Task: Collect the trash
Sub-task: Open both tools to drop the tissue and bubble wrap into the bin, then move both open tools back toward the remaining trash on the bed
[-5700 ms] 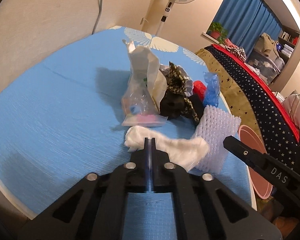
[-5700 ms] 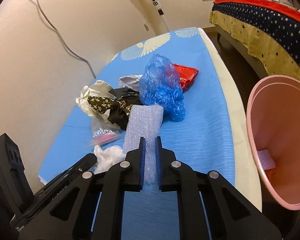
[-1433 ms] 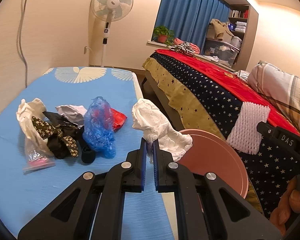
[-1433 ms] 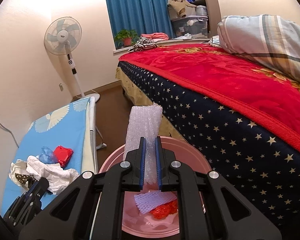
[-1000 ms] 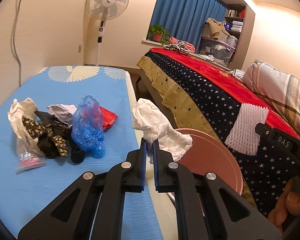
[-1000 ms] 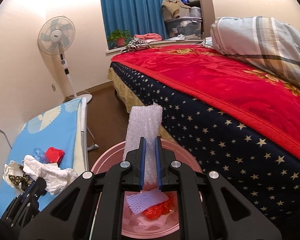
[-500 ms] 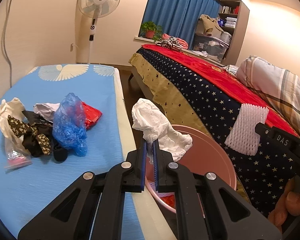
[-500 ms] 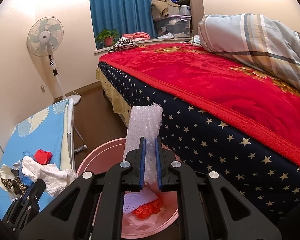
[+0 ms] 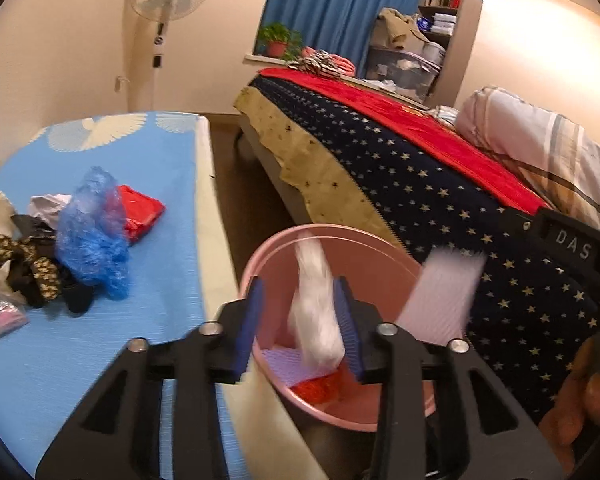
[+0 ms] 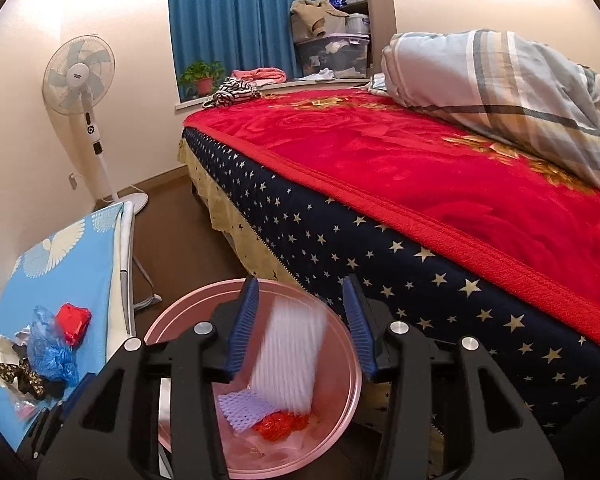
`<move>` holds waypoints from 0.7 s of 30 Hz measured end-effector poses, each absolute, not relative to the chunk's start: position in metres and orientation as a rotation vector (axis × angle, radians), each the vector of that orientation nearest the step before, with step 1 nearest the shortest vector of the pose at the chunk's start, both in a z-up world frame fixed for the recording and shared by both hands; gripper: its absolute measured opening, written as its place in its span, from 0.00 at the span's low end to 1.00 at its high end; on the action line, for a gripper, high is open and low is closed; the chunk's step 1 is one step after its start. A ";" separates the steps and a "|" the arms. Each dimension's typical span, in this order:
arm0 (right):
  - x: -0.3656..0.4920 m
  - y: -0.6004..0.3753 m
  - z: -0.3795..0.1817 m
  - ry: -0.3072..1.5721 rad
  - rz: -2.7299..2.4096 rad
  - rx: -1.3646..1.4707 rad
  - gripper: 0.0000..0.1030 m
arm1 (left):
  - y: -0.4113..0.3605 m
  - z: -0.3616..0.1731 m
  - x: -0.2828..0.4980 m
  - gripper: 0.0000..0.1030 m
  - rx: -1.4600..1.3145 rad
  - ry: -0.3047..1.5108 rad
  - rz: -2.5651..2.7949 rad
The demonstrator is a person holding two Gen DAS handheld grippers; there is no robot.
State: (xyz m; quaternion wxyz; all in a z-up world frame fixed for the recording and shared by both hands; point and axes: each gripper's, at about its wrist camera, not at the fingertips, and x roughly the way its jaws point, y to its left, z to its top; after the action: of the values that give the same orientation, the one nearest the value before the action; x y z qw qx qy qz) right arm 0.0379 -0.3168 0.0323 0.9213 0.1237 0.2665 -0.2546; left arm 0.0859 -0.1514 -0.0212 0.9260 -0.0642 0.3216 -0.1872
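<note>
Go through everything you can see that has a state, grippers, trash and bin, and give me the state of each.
Left gripper: open.
Right gripper: open.
White crumpled tissue: released, blurred, dropping into bin.
Bubble wrap sheet: released, blurred, falling into bin.
Pink round bin: upright, holding some trash.
Blue plastic bag: crumpled, on blue mat.

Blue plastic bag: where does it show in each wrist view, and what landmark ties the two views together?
Left wrist: blue plastic bag sits left of centre on the blue mat, beside the red wrapper.
Right wrist: far lower left, small, on the same mat.
Shared landmark: pink bin below the open tongs.
</note>
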 end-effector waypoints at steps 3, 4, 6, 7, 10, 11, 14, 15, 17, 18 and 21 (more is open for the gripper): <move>0.038 -0.316 0.030 0.553 -0.516 0.259 0.43 | -0.144 -0.021 0.087 0.36 -0.152 0.661 -0.362; 0.039 -0.316 0.030 0.554 -0.515 0.259 0.43 | -0.142 -0.020 0.087 0.36 -0.150 0.658 -0.354; 0.039 -0.314 0.031 0.552 -0.510 0.260 0.43 | -0.140 -0.020 0.086 0.36 -0.152 0.655 -0.351; 0.039 -0.313 0.030 0.551 -0.508 0.260 0.43 | -0.139 -0.019 0.085 0.36 -0.149 0.649 -0.347; 0.039 -0.310 0.031 0.546 -0.498 0.258 0.43 | -0.137 -0.017 0.083 0.32 -0.151 0.641 -0.342; 0.039 -0.309 0.031 0.546 -0.493 0.257 0.43 | -0.135 -0.016 0.081 0.30 -0.152 0.638 -0.340; 0.038 -0.307 0.032 0.544 -0.484 0.257 0.43 | -0.130 -0.014 0.080 0.25 -0.155 0.630 -0.334; 0.037 -0.306 0.032 0.543 -0.480 0.256 0.43 | -0.129 -0.014 0.079 0.25 -0.153 0.628 -0.333; 0.037 -0.305 0.033 0.539 -0.474 0.255 0.43 | -0.128 -0.012 0.077 0.25 -0.151 0.621 -0.330; 0.037 -0.305 0.033 0.538 -0.471 0.255 0.43 | -0.128 -0.011 0.077 0.25 -0.150 0.619 -0.328; 0.036 -0.304 0.033 0.537 -0.461 0.254 0.43 | -0.125 -0.009 0.076 0.24 -0.152 0.612 -0.321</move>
State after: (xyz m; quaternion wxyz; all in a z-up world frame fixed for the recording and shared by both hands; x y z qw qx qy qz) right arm 0.0363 -0.3040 0.0332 0.9301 0.1243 0.2623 -0.2252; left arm 0.0758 -0.1252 -0.0091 0.9380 -0.0746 0.2998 -0.1572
